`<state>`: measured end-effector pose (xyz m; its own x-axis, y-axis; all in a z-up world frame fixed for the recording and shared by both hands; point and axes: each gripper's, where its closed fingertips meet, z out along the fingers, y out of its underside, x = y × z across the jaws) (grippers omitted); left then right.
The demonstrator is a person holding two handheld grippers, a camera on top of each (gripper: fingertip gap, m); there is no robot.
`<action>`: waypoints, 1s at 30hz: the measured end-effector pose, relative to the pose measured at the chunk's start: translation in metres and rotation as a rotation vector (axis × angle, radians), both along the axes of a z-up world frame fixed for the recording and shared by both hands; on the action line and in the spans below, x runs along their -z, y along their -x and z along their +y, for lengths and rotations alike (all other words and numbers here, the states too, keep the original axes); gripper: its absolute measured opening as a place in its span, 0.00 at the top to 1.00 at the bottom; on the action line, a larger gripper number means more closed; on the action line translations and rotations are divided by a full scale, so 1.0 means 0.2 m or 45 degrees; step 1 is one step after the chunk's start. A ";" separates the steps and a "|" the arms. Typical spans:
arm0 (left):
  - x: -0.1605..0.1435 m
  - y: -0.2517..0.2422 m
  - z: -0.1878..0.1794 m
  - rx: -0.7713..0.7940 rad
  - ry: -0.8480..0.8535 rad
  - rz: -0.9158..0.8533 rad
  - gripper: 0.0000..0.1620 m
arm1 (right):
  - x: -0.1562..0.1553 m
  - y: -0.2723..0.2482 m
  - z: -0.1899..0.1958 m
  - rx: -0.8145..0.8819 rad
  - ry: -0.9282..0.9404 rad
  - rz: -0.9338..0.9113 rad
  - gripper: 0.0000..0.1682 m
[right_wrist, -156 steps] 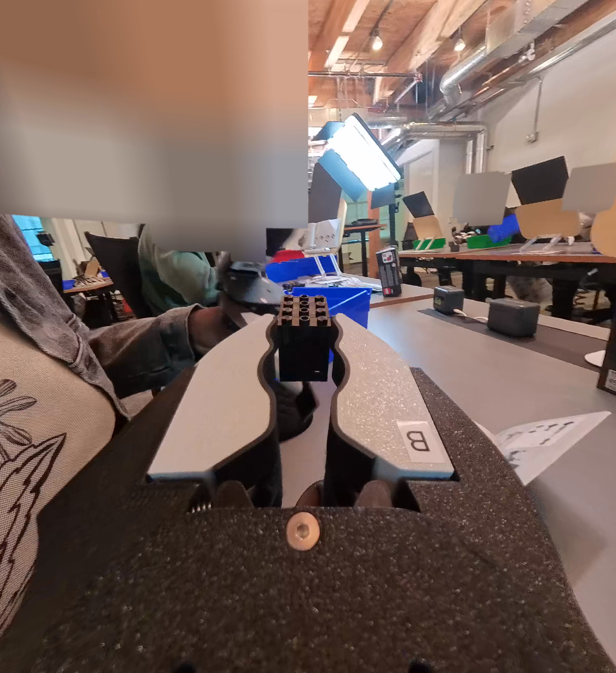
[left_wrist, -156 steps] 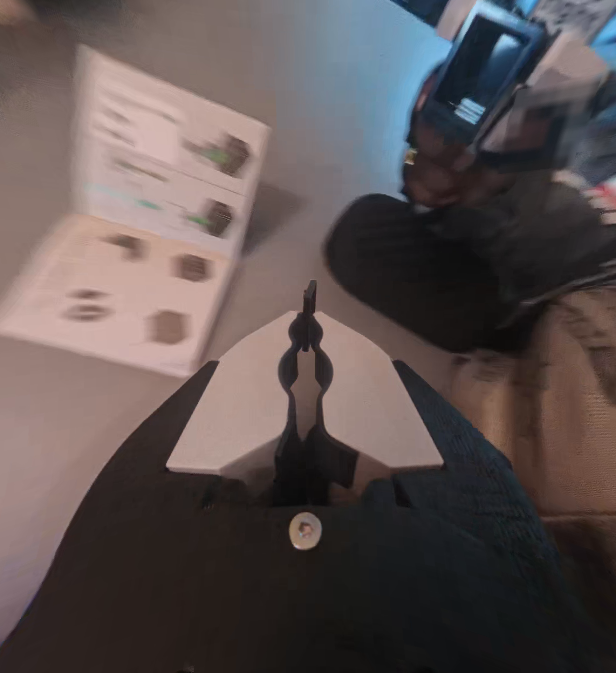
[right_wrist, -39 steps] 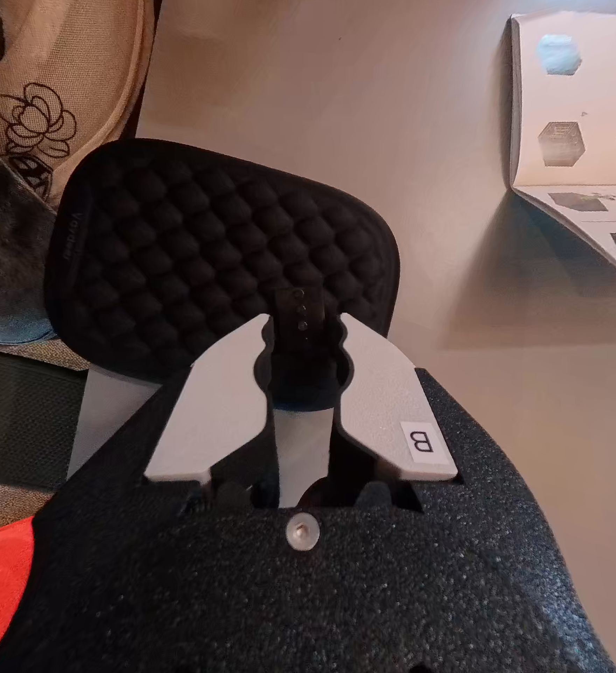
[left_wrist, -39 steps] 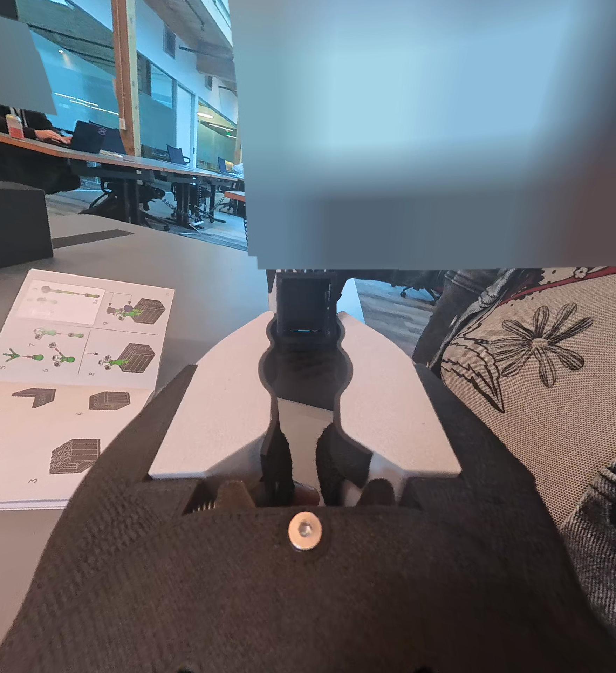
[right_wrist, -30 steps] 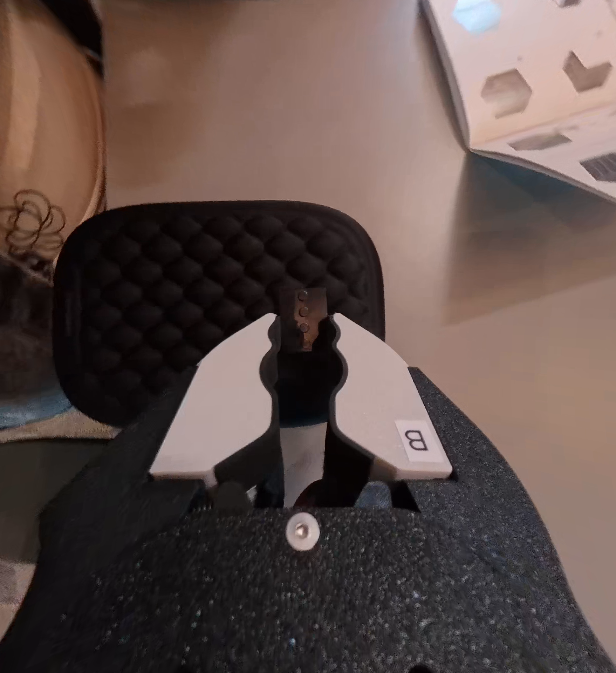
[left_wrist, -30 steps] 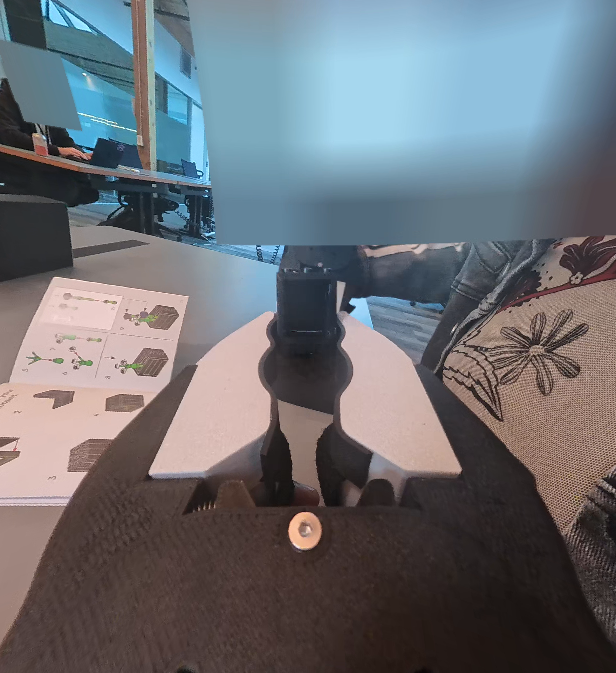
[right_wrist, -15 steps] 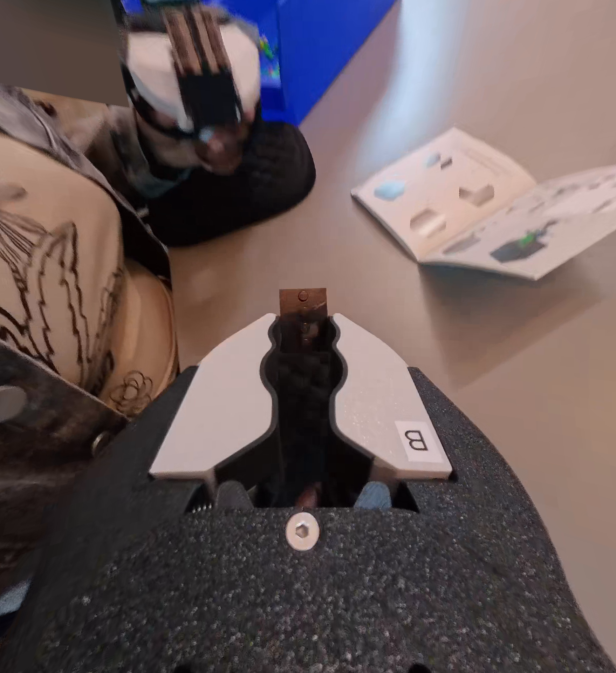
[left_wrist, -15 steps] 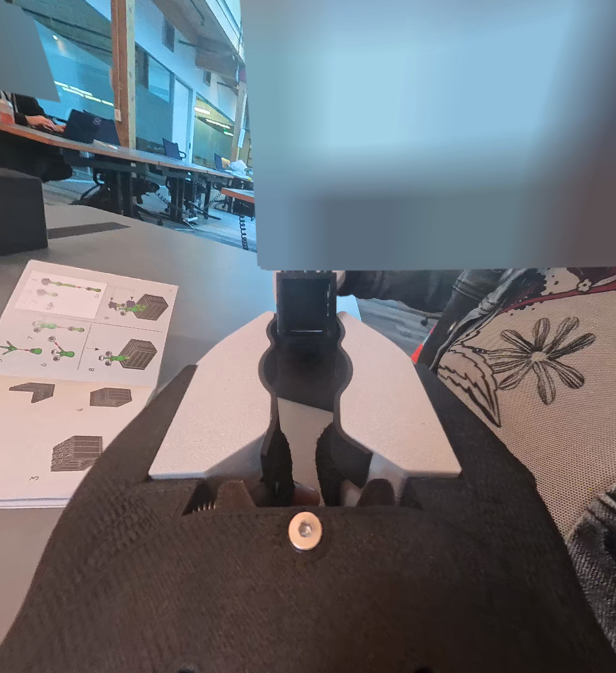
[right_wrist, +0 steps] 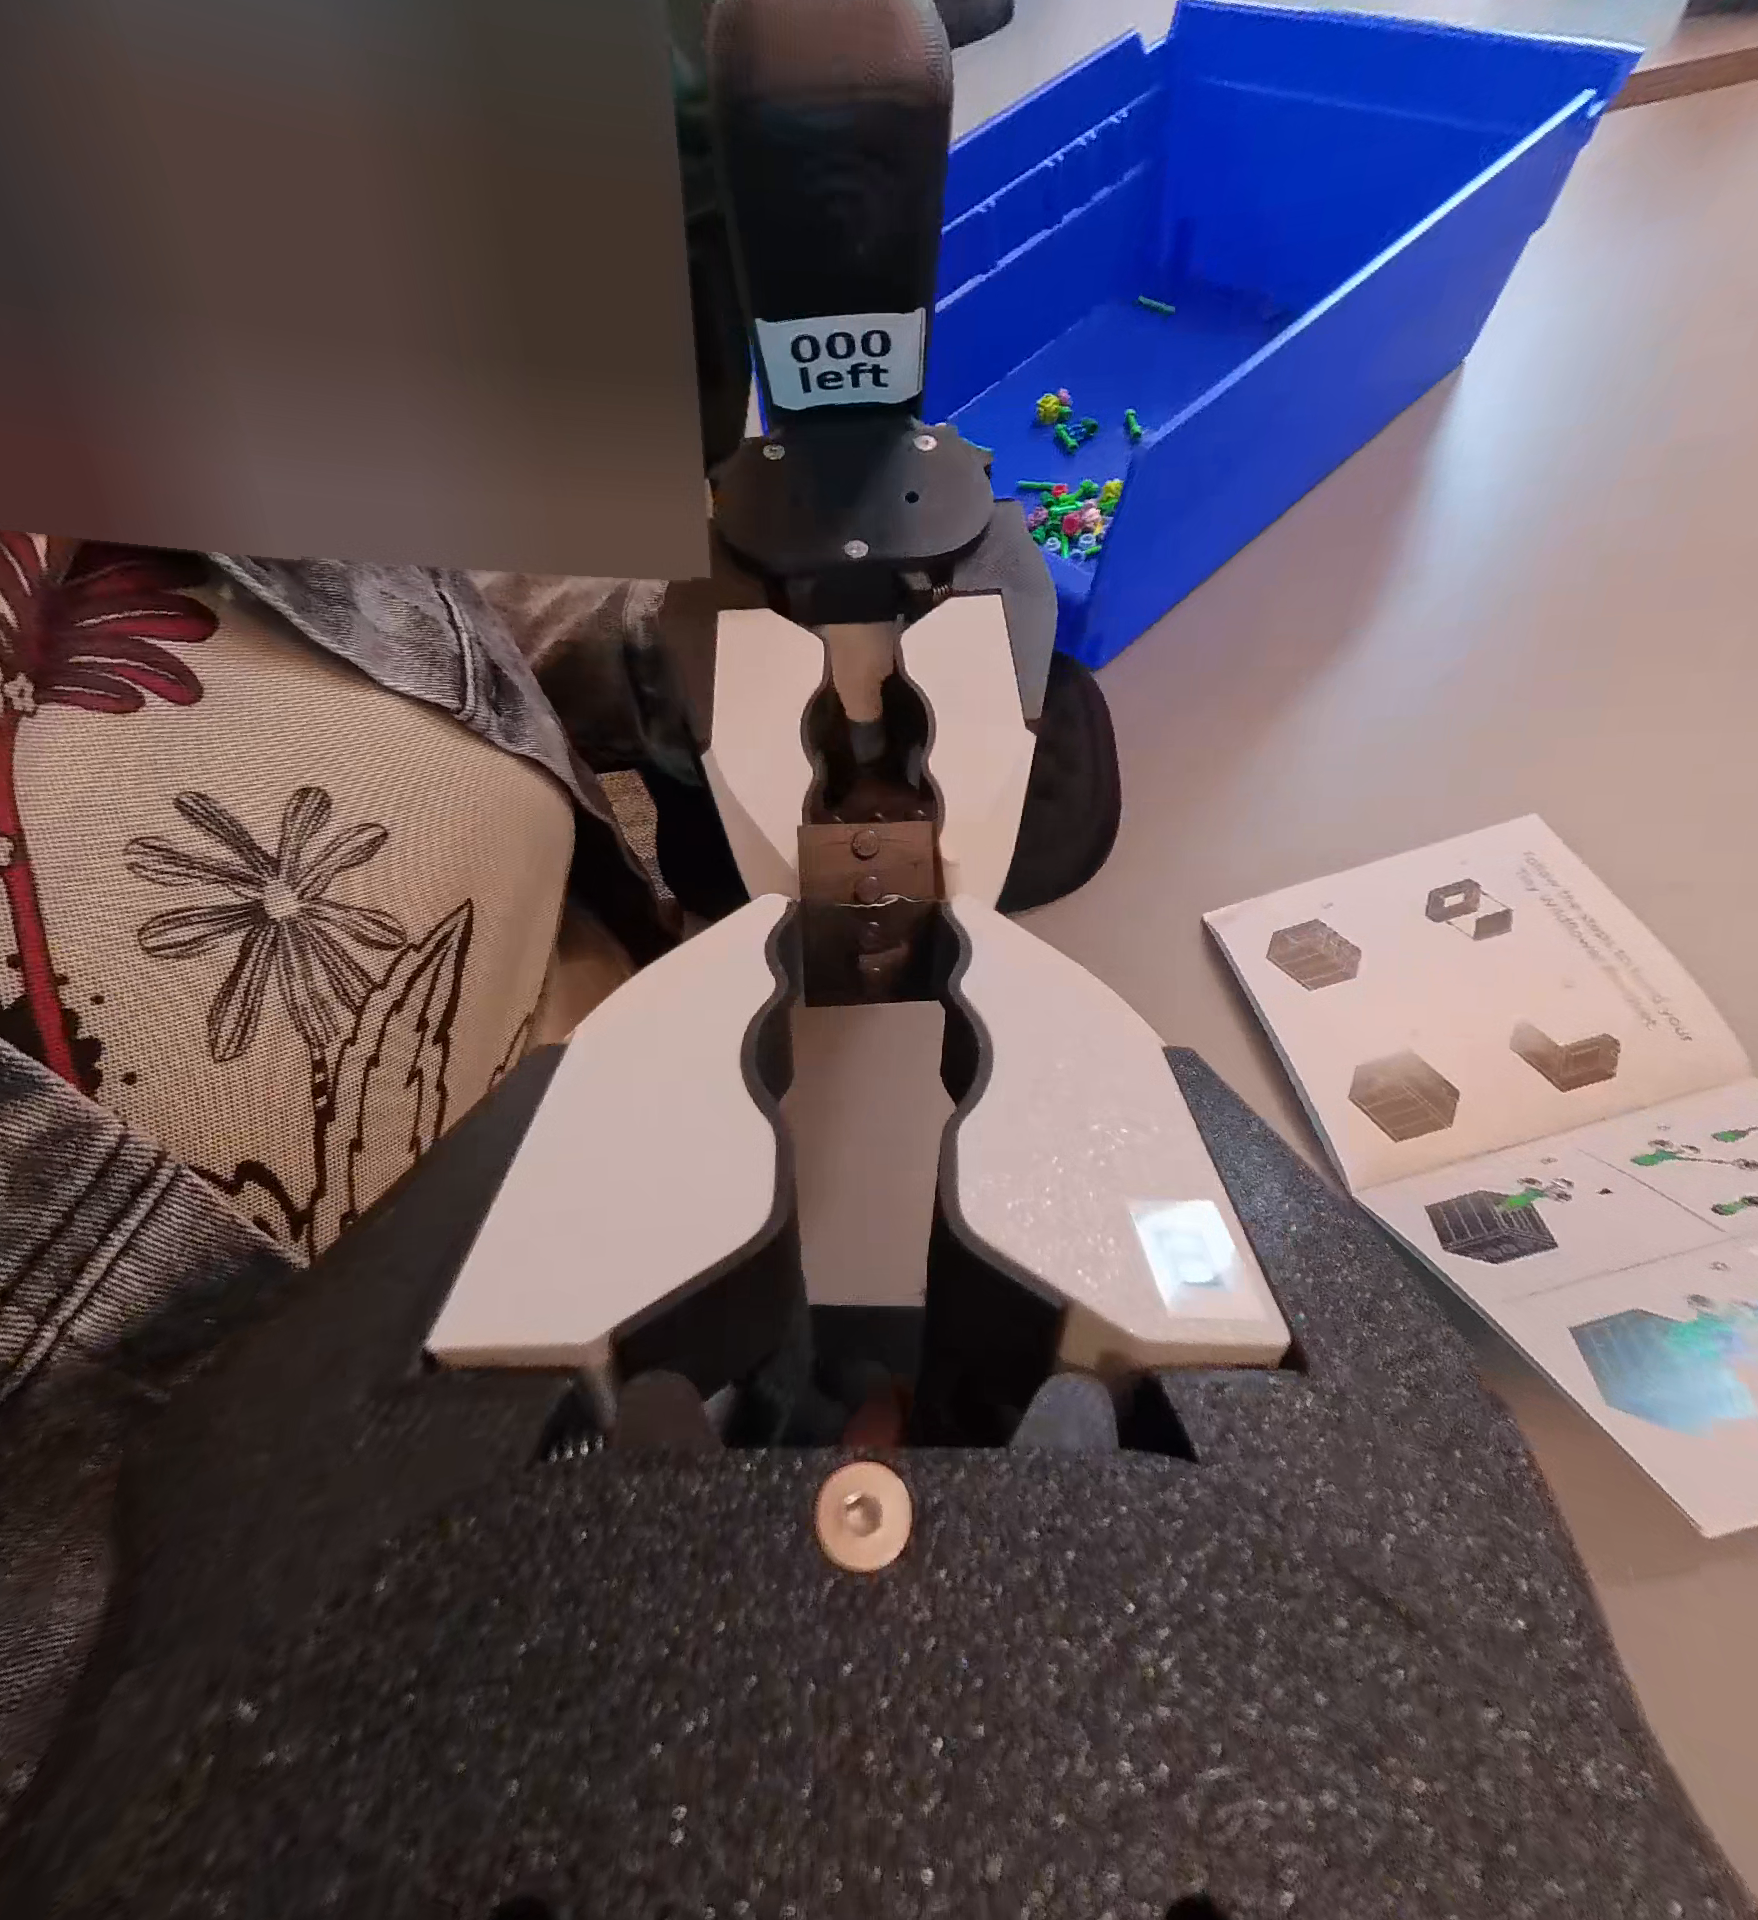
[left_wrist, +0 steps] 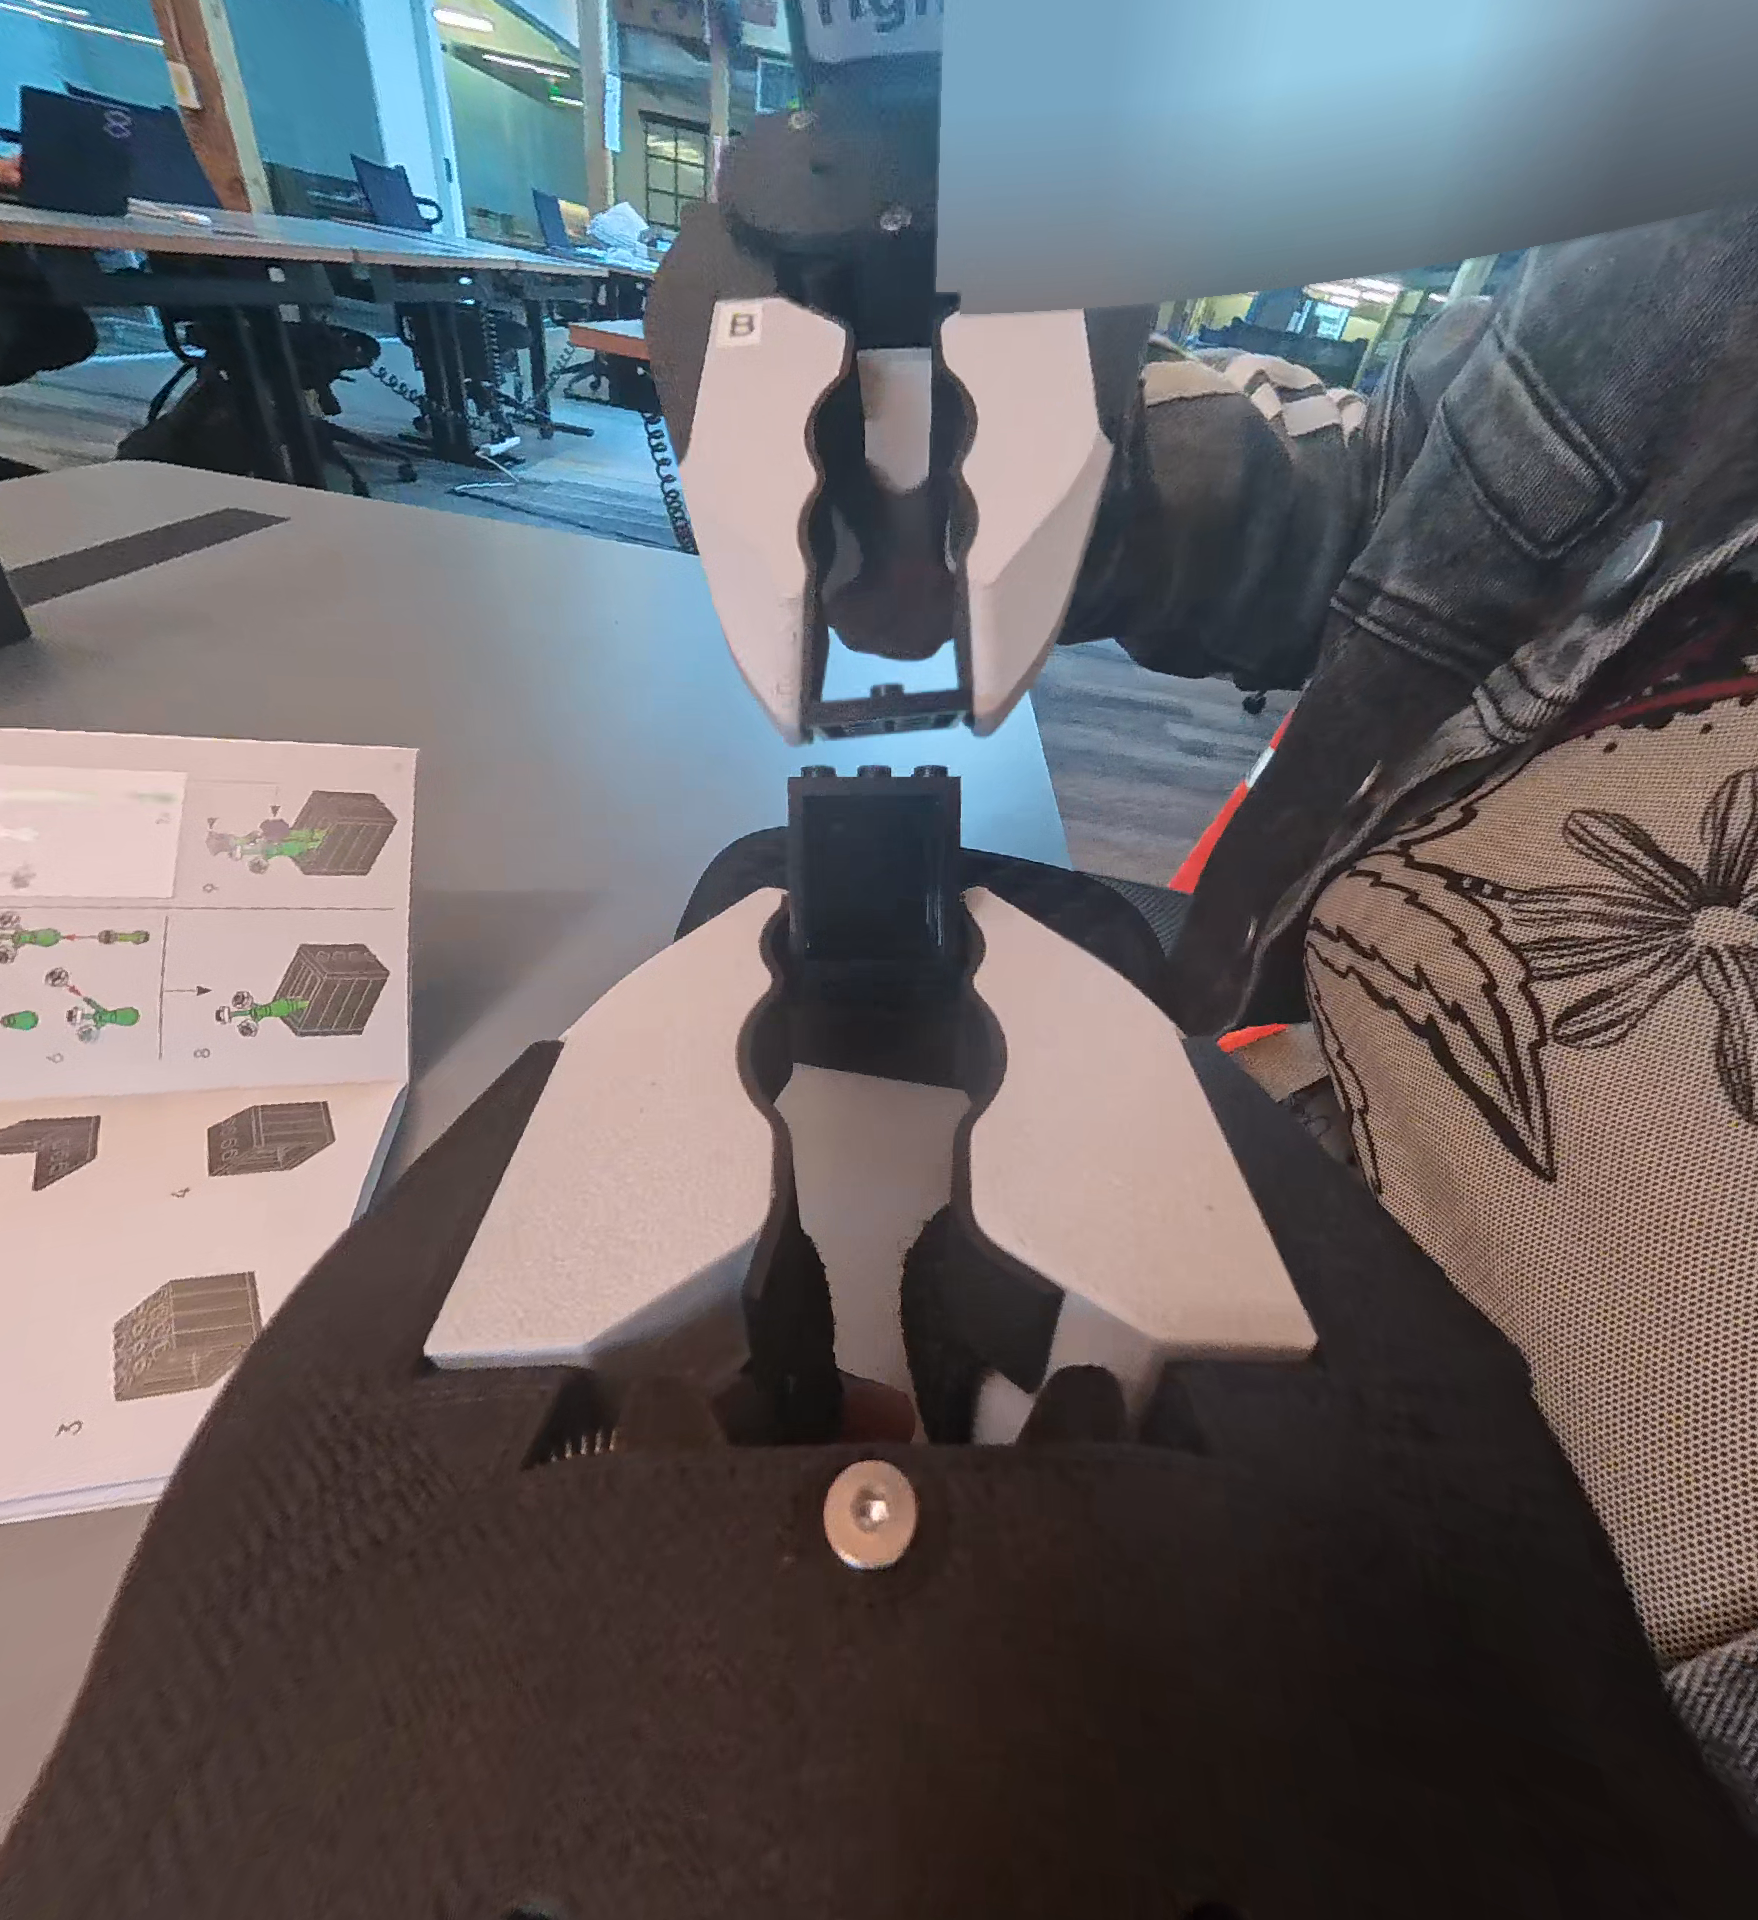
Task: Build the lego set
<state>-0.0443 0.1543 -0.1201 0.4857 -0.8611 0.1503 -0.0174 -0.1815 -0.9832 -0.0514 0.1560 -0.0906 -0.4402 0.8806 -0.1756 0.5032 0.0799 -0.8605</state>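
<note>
Above the table (left_wrist: 501, 665) | left gripper (left_wrist: 873, 914) clamps black block (left_wrist: 873, 873) | right gripper (left_wrist: 887, 717) pinches thin black plate (left_wrist: 887, 715), just over block's studs, apart

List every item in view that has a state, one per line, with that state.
left gripper: shut on black brick, tips up.
black brick: clamped, studs toward the plate.
right gripper: shut on black plate, facing the left gripper.
black plate: held across the fingertips, a small gap from the brick.
instruction booklet: open, flat on the table.
blue bin: open, small coloured pieces inside.
</note>
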 end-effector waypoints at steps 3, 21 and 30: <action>0.00 -0.02 0.00 0.009 -0.009 0.017 0.83 | 0.02 0.00 0.00 -0.005 -0.044 -0.016 0.86; 0.07 -0.06 0.00 0.041 0.084 0.103 0.83 | 0.10 -0.05 0.00 0.004 -0.193 -0.091 0.86; 0.16 -0.11 -0.02 0.105 0.143 0.254 0.83 | 0.16 -0.07 -0.03 -0.035 -0.215 -0.151 0.86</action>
